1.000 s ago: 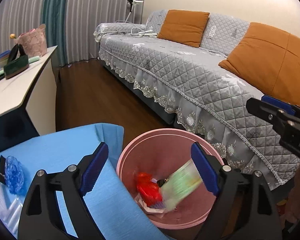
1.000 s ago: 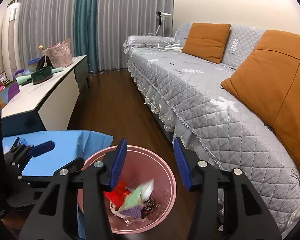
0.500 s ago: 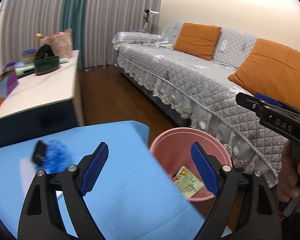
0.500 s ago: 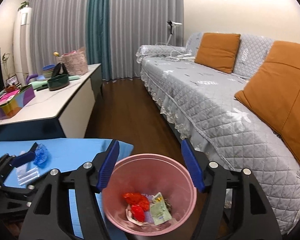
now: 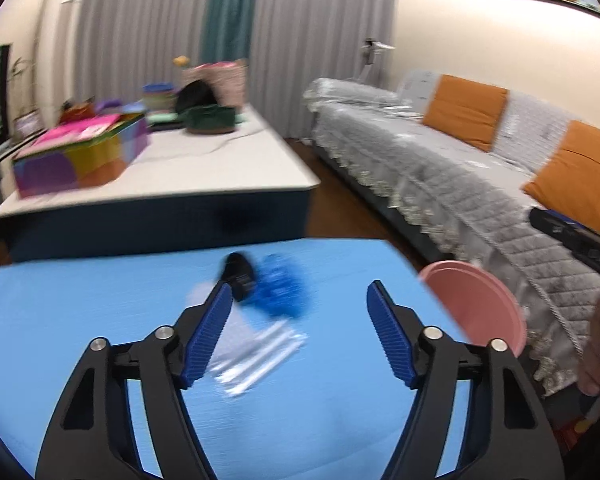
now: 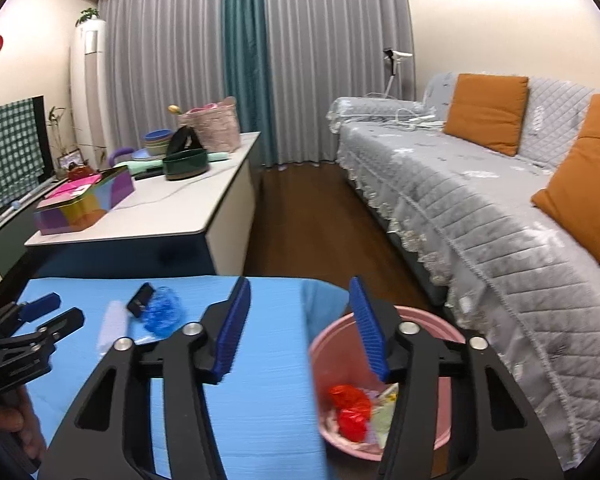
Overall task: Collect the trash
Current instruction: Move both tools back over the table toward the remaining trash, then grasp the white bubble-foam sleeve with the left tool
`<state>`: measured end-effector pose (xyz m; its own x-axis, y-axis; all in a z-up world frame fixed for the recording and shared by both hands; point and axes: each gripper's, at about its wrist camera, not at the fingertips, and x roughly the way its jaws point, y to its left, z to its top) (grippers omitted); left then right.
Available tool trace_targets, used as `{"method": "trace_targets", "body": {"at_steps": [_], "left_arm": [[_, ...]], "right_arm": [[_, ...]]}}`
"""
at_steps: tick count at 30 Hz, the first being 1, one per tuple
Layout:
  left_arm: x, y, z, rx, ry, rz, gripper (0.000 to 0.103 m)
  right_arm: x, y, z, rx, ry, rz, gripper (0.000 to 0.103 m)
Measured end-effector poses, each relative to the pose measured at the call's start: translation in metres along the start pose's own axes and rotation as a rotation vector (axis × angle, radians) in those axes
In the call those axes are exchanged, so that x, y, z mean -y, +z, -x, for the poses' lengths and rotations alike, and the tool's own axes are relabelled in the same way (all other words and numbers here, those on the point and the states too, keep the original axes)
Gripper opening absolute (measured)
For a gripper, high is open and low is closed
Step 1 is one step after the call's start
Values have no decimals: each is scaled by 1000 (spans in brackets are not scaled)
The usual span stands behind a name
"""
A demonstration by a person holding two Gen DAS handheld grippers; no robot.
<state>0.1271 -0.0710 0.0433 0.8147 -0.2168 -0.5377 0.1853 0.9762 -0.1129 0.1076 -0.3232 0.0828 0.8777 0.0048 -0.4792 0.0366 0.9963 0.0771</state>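
A grey quilted sofa [image 6: 480,200] carried orange cushions [image 6: 486,112]. Across the wooden floor [image 6: 312,216], a white counter [image 6: 172,208] held a multicoloured box [image 6: 80,204], a dark green tub [image 6: 186,164] (round) and stacked bowls [image 6: 158,142].

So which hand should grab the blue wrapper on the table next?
Left. The left tool is open and aimed at the blue wrapper; the right tool sits beside the bin, farther off.
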Motion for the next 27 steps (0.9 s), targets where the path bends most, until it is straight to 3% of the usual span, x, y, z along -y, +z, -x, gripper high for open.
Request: {"method": "trace_targets", "body": {"at_steps": [5,8,23,27], "left_arm": [[-32,-13,-16,-17,63,51,62],[-44,-21,-28,-42,70,75,61],[-79,-40,-82,-174,62,187,61],[-76,-42,-91,-228,59,172,41]], "right_arm": [[-21,-10,-17,-26,52,-21,22],[-29,-12,-29,-45,76,-46,14],[-80,-30,-92,-147,152,4,13],[-95,-34,-106,-167,178,23,14]]}}
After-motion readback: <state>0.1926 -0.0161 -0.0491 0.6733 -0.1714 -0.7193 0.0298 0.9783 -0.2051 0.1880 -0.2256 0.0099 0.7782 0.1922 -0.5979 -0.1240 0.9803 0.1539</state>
